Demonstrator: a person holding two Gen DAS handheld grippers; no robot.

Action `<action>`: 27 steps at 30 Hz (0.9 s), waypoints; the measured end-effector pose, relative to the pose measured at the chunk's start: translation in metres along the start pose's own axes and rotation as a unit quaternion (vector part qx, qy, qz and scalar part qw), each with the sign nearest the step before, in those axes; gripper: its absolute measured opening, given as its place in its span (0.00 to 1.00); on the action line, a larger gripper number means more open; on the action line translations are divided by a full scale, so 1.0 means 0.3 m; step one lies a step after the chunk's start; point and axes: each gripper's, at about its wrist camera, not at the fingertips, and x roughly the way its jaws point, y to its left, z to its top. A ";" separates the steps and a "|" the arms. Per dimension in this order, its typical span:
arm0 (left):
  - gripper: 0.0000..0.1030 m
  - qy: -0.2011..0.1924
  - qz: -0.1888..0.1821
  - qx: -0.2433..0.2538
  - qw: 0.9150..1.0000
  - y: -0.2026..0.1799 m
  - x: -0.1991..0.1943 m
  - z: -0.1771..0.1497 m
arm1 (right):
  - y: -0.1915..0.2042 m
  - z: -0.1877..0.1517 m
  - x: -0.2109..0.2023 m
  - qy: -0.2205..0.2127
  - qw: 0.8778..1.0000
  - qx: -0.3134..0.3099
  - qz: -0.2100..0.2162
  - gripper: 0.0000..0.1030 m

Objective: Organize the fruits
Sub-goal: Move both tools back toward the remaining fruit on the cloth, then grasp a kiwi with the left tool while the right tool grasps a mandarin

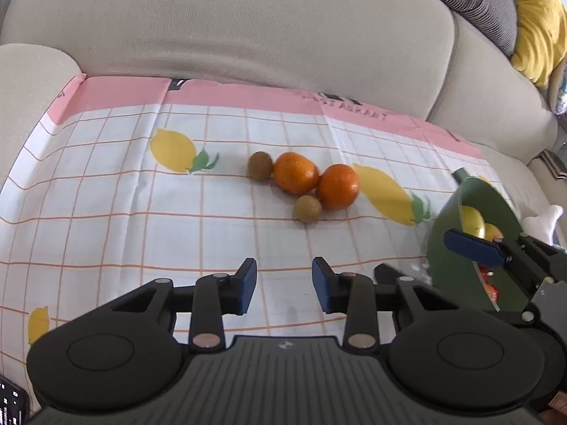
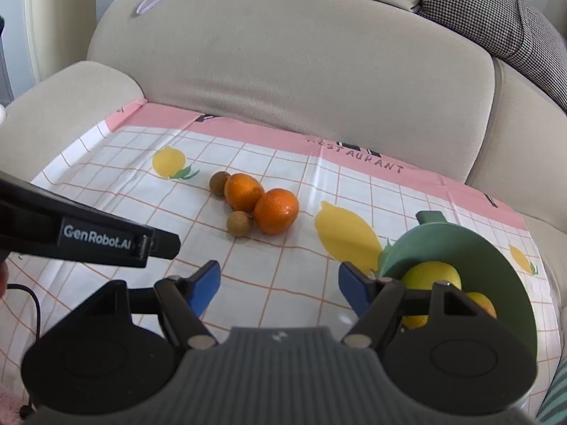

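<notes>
Two oranges [image 1: 315, 180] [image 2: 260, 203] and two small brown fruits [image 1: 259, 165] [image 2: 240, 223] lie clustered on a lemon-print cloth [image 1: 106, 212] [image 2: 283, 276] spread on a sofa seat. A green bowl [image 1: 460, 272] [image 2: 496, 248] at the right holds yellow fruit [image 2: 430, 276] and an orange one. My left gripper [image 1: 284, 285] is open and empty, in front of the cluster. My right gripper [image 2: 280, 288] is open and empty, its right finger beside the bowl's rim; it also shows in the left wrist view [image 1: 471, 246].
The beige sofa backrest [image 2: 283, 71] rises behind the cloth, an armrest [image 2: 63, 106] at the left. A checked cushion [image 2: 496, 17] and a yellow cushion [image 1: 538, 24] sit at the back right. The left gripper's body [image 2: 88, 237] crosses the right wrist view at the left.
</notes>
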 end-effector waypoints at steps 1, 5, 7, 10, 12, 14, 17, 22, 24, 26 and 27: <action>0.40 -0.002 0.001 0.001 1.000 0.005 0.004 0.002 | 0.001 0.003 0.009 0.000 1.000 0.001 0.000 0.64; 0.46 -0.003 -0.003 -0.004 1.000 0.028 0.022 0.022 | -0.003 0.020 0.051 0.002 1.000 0.008 0.000 0.57; 0.46 -0.004 -0.007 -0.011 1.000 0.038 0.032 0.033 | -0.005 0.029 0.073 0.002 1.000 0.011 -0.001 0.57; 0.46 -0.005 -0.015 -0.013 1.000 0.044 0.047 0.051 | -0.014 0.045 0.106 0.001 1.000 0.012 -0.002 0.56; 0.46 -0.006 -0.025 -0.016 1.000 0.046 0.057 0.066 | -0.021 0.055 0.130 0.002 1.000 0.008 -0.003 0.51; 0.46 -0.002 -0.035 -0.017 0.999 0.045 0.071 0.080 | -0.028 0.066 0.154 0.001 1.000 0.006 0.000 0.49; 0.46 -0.012 -0.037 -0.015 0.999 0.051 0.085 0.098 | -0.049 0.086 0.186 0.001 1.000 0.019 0.008 0.47; 0.46 -0.001 -0.028 0.018 0.999 0.059 0.121 0.114 | -0.096 0.119 0.206 -0.005 0.999 0.040 0.032 0.45; 0.46 0.000 -0.030 0.039 0.999 0.043 0.132 0.114 | -0.106 0.129 0.208 -0.006 0.999 0.038 0.037 0.45; 0.46 0.002 -0.031 0.057 0.998 0.018 0.149 0.114 | -0.119 0.139 0.207 -0.006 0.998 0.040 0.043 0.45; 0.46 0.004 -0.034 0.064 0.997 0.007 0.159 0.114 | -0.126 0.143 0.205 -0.006 0.998 0.043 0.046 0.45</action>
